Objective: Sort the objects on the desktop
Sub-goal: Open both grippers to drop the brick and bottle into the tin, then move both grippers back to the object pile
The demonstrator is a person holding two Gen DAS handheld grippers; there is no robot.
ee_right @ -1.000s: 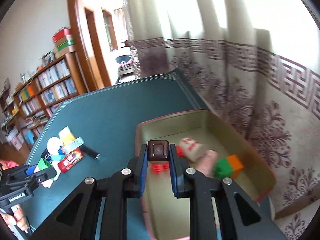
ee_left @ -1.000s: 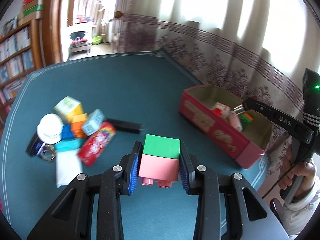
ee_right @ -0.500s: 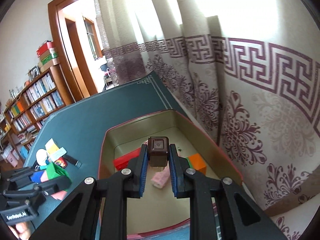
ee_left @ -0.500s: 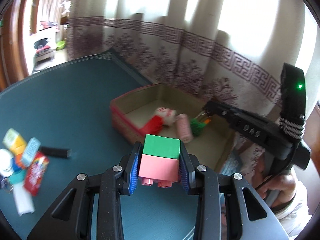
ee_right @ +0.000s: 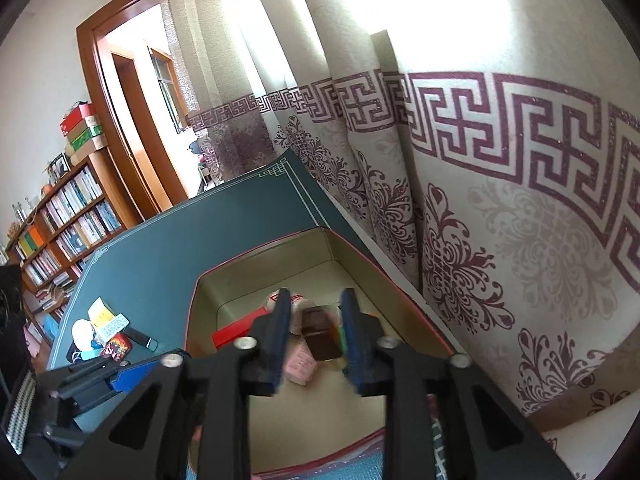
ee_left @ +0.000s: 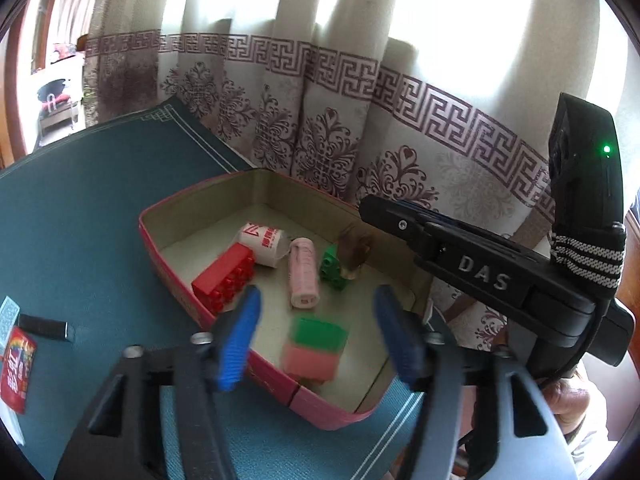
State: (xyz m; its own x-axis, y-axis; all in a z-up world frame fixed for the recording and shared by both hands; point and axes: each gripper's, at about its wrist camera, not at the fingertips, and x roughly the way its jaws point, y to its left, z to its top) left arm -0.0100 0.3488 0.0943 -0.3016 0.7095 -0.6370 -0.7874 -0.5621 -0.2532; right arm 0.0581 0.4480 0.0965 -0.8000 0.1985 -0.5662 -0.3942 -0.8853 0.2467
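- Your left gripper [ee_left: 316, 330] has black arms, silver screws and blue finger pads [ee_left: 239, 342].
- Your right gripper [ee_right: 314, 334], lower centre, looks alike; "DAS" marks its side, with a green light at right.

We see a cream curtain [ee_right: 500, 208] with a maroon key-pattern band and floral motifs hanging right along the counter's far edge, daylight glowing through its folds. The counter [ee_left: 92, 208] is covered in teal cloth with a pale line border. To the left stands a wooden bookshelf [ee_right: 68, 216] packed with books, boxes stacked on top. Beside it a brown wooden door frame [ee_right: 116, 120] opens onto a brighter room, next to a white wall [ee_right: 44, 64].
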